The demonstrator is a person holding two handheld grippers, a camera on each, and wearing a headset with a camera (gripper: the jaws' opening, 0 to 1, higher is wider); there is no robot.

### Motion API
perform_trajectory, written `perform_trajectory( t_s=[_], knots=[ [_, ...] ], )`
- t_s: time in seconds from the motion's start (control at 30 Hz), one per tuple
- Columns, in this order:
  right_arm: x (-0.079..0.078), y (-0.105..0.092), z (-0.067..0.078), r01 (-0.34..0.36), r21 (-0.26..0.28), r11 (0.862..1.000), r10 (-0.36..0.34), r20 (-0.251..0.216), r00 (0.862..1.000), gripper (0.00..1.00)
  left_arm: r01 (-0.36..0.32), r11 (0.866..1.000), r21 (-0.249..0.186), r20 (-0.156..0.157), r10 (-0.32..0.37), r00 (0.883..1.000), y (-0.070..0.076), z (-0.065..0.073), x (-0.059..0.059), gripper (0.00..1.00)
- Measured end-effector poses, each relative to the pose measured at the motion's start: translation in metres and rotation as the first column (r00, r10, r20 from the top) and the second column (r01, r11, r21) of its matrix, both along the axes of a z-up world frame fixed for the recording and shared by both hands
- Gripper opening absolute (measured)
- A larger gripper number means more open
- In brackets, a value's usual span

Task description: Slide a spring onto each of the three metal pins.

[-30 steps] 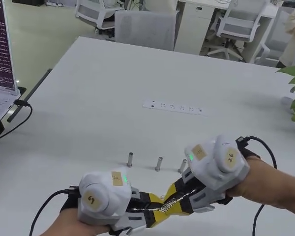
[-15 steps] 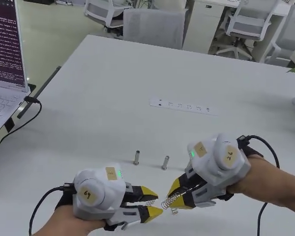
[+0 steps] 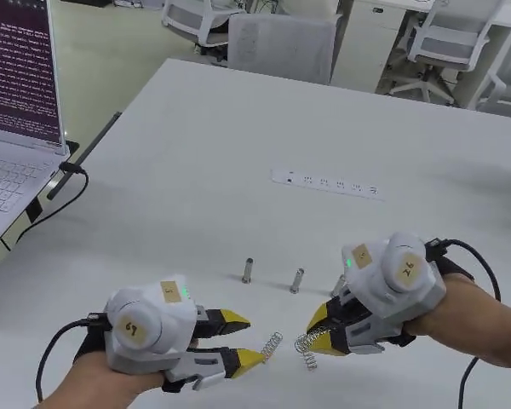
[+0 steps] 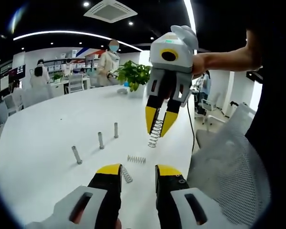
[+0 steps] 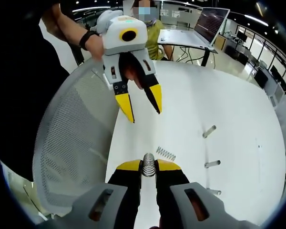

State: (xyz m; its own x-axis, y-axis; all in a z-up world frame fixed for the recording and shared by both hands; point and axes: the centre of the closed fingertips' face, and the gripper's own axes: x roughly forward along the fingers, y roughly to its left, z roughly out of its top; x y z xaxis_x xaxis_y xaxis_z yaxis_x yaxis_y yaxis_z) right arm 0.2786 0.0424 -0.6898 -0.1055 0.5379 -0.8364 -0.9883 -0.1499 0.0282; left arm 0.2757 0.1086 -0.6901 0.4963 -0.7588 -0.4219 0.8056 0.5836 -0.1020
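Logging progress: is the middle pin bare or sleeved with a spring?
Bare: the middle pin shows plain metal; the right gripper holds a spring away from it.

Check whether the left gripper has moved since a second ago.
Yes. Against the leftmost pin, the left gripper has pulled back leftward, away from the right gripper, which holds a spring.

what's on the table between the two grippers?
Two loose springs lie there: far spring, near spring by the left gripper. Clearest in left gripper view.
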Motion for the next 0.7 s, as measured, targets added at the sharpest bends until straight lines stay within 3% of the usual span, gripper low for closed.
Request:
perform_trajectory(
  t_s=[0.27,0.7],
  knots=[
    [0.005,0.000,-0.006,0.023,-0.015,1.000,-0.023,-0.010,1.000,0.08,-0.086,0.996,0.027,-0.025,0.087,0.996,0.032,-0.009,0.002,0.26],
    [0.018,0.005,-0.015,0.032,-0.036,0.999,-0.032,-0.006,0.999,0.08,-0.198,0.978,0.060,-0.049,0.201,0.978,0.078,-0.020,0.002,0.31]
  ],
)
